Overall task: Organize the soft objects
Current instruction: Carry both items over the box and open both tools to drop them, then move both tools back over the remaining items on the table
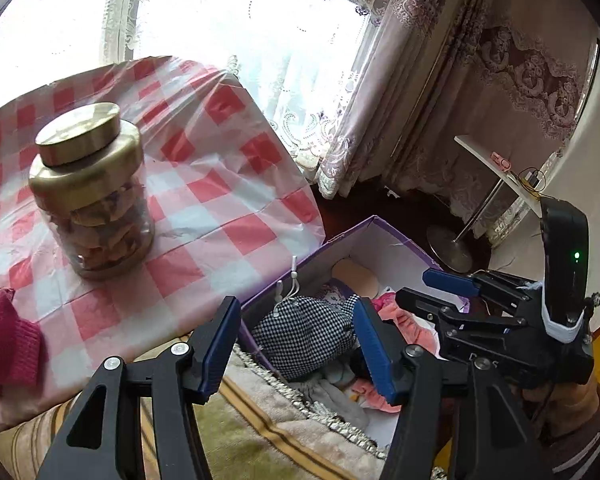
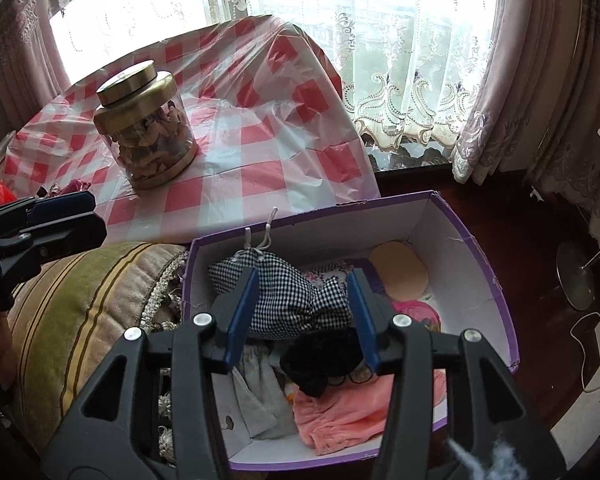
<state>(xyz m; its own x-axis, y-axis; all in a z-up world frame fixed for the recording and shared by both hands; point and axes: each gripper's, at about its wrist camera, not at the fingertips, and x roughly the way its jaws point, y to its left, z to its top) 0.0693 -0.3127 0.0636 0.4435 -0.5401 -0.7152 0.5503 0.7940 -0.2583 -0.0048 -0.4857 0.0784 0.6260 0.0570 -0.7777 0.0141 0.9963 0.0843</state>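
A purple box (image 2: 476, 248) with white walls holds a black-and-white checked drawstring pouch (image 2: 296, 300), a pink garment (image 2: 340, 412), a black fluffy piece (image 2: 316, 360), a grey cloth (image 2: 260, 392) and a beige oval pad (image 2: 400, 272). My right gripper (image 2: 302, 312) hangs open over the box, its blue pads on either side of the pouch without pressing it. My left gripper (image 1: 296, 344) is open and empty above the box's near-left corner, with the pouch (image 1: 304, 332) beyond it. A dark pink knitted piece (image 1: 8, 344) lies on the checked table.
A glass jar (image 1: 92, 200) with a gold lid stands on the red-checked tablecloth (image 1: 220, 184). A striped cushion (image 2: 92, 304) lies left of the box. A side table on a chrome stand (image 1: 452, 248) and curtains are behind the box.
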